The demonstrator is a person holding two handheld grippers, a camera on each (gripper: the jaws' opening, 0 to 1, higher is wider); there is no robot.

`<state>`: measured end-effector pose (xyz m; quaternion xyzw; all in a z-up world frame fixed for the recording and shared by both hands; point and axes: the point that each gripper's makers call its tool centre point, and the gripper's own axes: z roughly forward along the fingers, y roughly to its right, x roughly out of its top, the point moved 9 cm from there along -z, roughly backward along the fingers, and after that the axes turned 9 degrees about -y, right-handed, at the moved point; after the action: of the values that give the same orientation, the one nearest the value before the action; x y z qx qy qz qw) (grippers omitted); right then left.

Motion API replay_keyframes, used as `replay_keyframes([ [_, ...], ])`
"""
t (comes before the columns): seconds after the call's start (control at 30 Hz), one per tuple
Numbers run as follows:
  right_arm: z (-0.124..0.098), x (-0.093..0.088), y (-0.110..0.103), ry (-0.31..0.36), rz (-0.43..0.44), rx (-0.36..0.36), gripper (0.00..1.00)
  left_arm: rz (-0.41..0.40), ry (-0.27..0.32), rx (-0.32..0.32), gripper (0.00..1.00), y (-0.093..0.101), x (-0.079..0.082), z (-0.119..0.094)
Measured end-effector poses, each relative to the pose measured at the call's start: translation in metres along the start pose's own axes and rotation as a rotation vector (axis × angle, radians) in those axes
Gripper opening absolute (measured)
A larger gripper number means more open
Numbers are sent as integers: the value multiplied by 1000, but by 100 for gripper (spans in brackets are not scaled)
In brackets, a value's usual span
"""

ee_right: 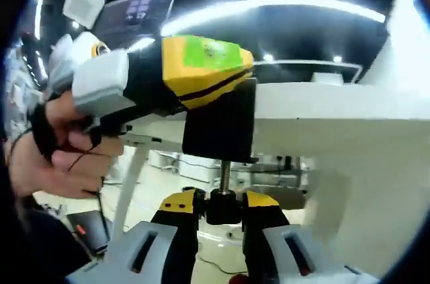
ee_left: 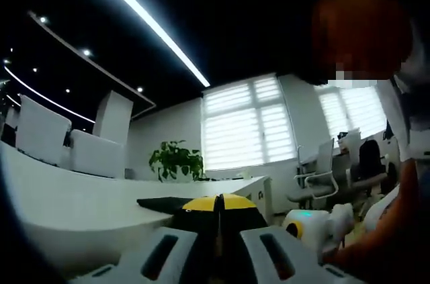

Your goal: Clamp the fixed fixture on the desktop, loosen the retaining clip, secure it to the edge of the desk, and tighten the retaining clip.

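Your left gripper (ee_left: 220,220) has its yellow-tipped jaws pressed together, pointing forward and level; in the right gripper view it reaches in from the left, with your hand (ee_right: 64,146) wrapped round its grip. Your right gripper (ee_right: 222,205) points upward, jaws nearly closed round something small and dark.

No legible text, label, brand, number or sign. A dark hanging screen (ee_right: 134,10), upper left of the right gripper view, carries pale marks too blurred to read. The green patch (ee_right: 209,52) on the yellow gripper is blank.
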<state>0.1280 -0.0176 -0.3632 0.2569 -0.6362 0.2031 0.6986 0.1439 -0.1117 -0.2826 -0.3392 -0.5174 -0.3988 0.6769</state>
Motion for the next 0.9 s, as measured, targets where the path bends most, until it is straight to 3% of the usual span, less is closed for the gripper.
replay_keyframes([
  [0.03, 0, -1, 5, 3, 27, 65, 23, -2, 0, -1, 2, 0, 0, 0],
  [0.1, 1, 0, 14, -8, -9, 156, 23, 2, -2, -4, 2, 0, -1, 0],
  [0.17, 3, 1, 22, -34, 76, 280, 23, 11, 0, -7, 2, 0, -1, -1],
  [0.37, 10, -4, 34, -44, 170, 450, 23, 4, -8, -22, 2, -2, -1, -1],
  [0.47, 15, -3, 35, -54, 168, 488, 23, -11, 10, -30, 2, -3, 0, -3],
  [0.6, 15, -3, 34, -45, 159, 504, 23, -10, 17, -31, 2, -3, 0, -3],
  [0.7, 13, -4, 32, -27, 149, 473, 23, -18, 27, -32, 2, -3, -1, -3],
  [0.83, 6, -5, 29, -56, 185, 347, 25, -7, 11, -27, 2, -2, -1, -2],
  [0.9, -2, -2, 28, -66, 136, 211, 34, -3, 13, -23, 2, -2, -2, -2],
])
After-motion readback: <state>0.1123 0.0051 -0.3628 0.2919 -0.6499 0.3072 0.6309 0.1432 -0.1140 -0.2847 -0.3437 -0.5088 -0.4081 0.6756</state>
